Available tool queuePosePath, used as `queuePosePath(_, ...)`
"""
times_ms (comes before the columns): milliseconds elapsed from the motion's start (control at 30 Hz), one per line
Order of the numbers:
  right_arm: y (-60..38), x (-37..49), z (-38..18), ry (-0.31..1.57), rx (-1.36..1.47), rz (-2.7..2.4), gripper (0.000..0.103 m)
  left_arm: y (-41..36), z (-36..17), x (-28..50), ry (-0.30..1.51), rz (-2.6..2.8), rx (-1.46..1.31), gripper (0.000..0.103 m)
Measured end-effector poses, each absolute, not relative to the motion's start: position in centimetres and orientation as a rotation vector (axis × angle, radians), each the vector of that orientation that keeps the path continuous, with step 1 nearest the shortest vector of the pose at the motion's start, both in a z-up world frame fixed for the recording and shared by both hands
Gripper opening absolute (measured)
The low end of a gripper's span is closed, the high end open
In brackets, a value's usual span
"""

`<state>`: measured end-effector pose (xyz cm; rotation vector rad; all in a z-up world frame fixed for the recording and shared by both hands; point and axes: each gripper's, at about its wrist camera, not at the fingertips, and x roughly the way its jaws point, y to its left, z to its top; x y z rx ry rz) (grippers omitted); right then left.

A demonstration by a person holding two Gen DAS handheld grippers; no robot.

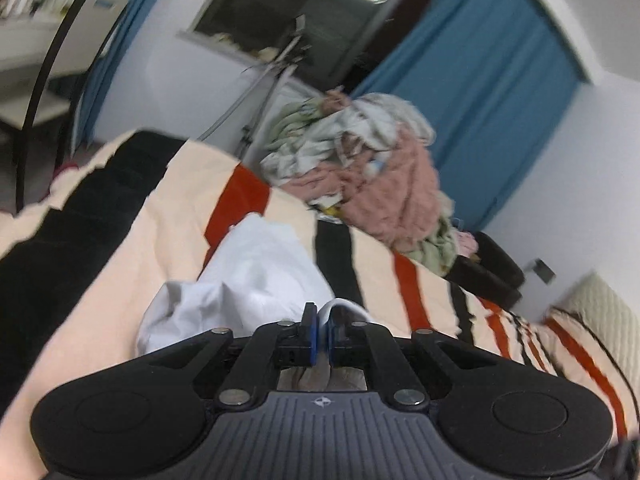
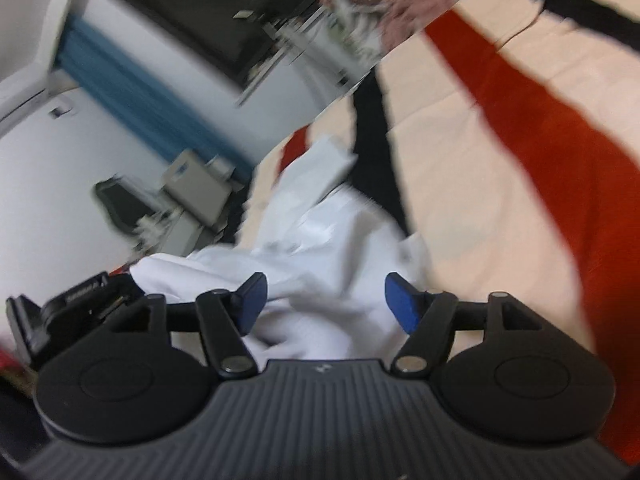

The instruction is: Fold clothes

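A crumpled white garment (image 1: 256,276) lies on the striped bedspread (image 1: 132,272). My left gripper (image 1: 323,330) is shut on a fold of that white cloth, which loops out between the blue pads. In the right wrist view the same white garment (image 2: 332,256) spreads just ahead of my right gripper (image 2: 326,304). That gripper stands open, its blue pads (image 2: 402,304) wide apart over the cloth with nothing pinched. At the far left of this view the left gripper's black body (image 2: 76,304) shows beside the garment.
A heap of pink, green and white clothes (image 1: 372,160) is piled at the bed's far side. Blue curtains (image 1: 472,92) and a dark window (image 1: 304,4) lie behind. A chair frame (image 1: 52,64) and desk stand left. A cream pillow (image 1: 604,320) lies right.
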<state>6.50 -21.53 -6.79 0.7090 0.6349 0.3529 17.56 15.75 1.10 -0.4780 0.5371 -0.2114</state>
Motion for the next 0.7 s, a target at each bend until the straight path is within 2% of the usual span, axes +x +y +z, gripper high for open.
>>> queuePosePath(233, -17.7, 3.8, -4.7, 0.454, 0.348, 0.364, 0.067, 14.8, -2.9, 23.6, 0.601, -0.112, -0.408, 0.032)
queuePosePath(300, -15.1, 2.6, -4.5, 0.413, 0.199, 0.409, 0.063, 14.4, -4.1, 25.0, 0.617, -0.085, -0.381, 0.04)
queuePosePath(367, -12.1, 2.0, -5.2, 0.412, 0.044, 0.449, 0.062, 14.8, -3.7, 24.5, 0.61, -0.084, -0.38, 0.053)
queuePosePath(500, -7.9, 2.0, -7.6, 0.433, -0.231, 0.42, 0.058, 14.9, -2.5, 22.2, 0.575, -0.079, -0.308, 0.068)
queuePosePath(600, -6.8, 2.5, -8.7, 0.442, -0.333, 0.36, 0.042, 14.5, -1.5, 19.9, 0.546, -0.068, -0.227, 0.071)
queuePosePath(633, -7.0, 2.7, -8.7, 0.457, -0.319, 0.347, 0.033, 14.3, -1.2, 19.1, 0.537, -0.064, -0.2, 0.072)
queuePosePath(700, -7.9, 3.2, -8.3, 0.483, -0.265, 0.329, 0.025, 14.1, -0.5, 17.5, 0.517, -0.057, -0.146, 0.076)
